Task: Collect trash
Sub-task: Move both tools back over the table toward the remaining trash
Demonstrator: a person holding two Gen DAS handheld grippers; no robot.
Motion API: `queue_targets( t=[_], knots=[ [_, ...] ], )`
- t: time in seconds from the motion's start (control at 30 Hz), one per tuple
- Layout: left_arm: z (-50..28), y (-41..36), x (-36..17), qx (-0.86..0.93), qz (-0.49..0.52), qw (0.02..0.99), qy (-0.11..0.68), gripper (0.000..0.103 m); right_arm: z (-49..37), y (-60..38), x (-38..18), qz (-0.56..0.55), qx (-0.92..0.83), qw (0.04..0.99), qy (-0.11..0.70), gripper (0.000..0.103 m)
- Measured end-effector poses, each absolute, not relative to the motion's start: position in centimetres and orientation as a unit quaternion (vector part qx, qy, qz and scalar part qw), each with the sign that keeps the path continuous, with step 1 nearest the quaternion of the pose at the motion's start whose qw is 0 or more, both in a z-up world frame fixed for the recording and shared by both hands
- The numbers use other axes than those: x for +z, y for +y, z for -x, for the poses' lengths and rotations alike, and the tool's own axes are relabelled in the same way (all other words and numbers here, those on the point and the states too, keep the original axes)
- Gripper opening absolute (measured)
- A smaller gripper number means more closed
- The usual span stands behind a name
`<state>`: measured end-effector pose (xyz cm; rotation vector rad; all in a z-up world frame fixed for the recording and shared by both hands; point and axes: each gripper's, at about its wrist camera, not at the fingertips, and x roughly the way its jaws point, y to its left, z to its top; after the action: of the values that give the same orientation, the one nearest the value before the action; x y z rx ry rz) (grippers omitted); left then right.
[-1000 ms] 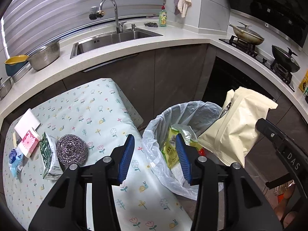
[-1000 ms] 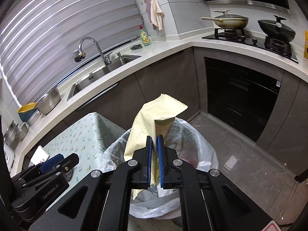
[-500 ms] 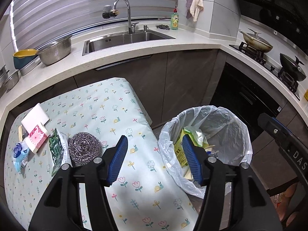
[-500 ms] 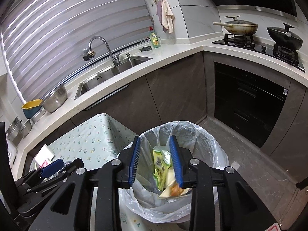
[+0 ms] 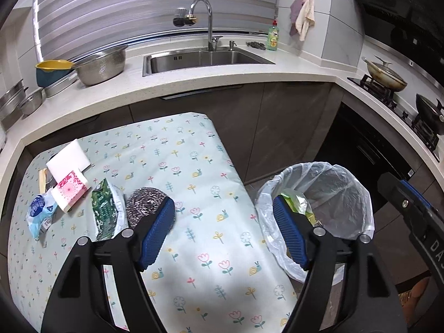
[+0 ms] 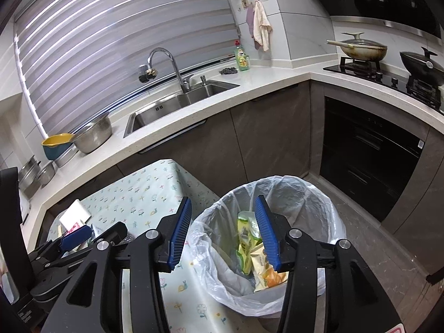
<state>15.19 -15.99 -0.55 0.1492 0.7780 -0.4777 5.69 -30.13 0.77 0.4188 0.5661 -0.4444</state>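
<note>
The bin (image 6: 305, 194), lined with a white plastic bag, stands on the floor beside the table and holds green and yellow wrappers (image 6: 249, 238). My right gripper (image 6: 223, 208) hangs above its left rim, jaws opening, nothing between them. My left gripper (image 5: 223, 213) is over the table's right part, jaws also opening and empty. Left of it on the floral cloth (image 5: 177, 149) lie a steel scourer (image 5: 144, 205), a green packet (image 5: 104, 208), a pink and white box (image 5: 70, 190), a white block (image 5: 68, 158) and a blue and white wrapper (image 5: 38, 213).
A white counter (image 5: 249, 83) with a sink (image 5: 202, 58) curves behind the table. On it stand a colander (image 5: 100, 65) and a soap bottle (image 5: 273, 36). Pans sit on the hob (image 6: 388, 72) at the right, with dark cabinets and an oven below.
The right gripper let go of the cream bag, which is gone from between its jaws. Both grippers opened wider and both views drew back from the bin towards the table.
</note>
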Motion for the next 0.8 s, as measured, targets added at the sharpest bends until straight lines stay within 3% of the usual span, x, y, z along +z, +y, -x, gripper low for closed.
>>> queue_targets(
  t=[0.5,0.8],
  knots=[
    [-16.9,-10.5,-0.3,-0.191,-0.044,0.907,0.373,0.076,-8.8,-24.2,0.9,-0.174,-0.171,0.925,0.290,0.064],
    [-18.5,-5.5,-1.0,-0.150,-0.023,0.912,0.381,0.084,-11.1,-20.5,0.3,-0.162,-0.140,0.927,0.306,0.067]
  ],
)
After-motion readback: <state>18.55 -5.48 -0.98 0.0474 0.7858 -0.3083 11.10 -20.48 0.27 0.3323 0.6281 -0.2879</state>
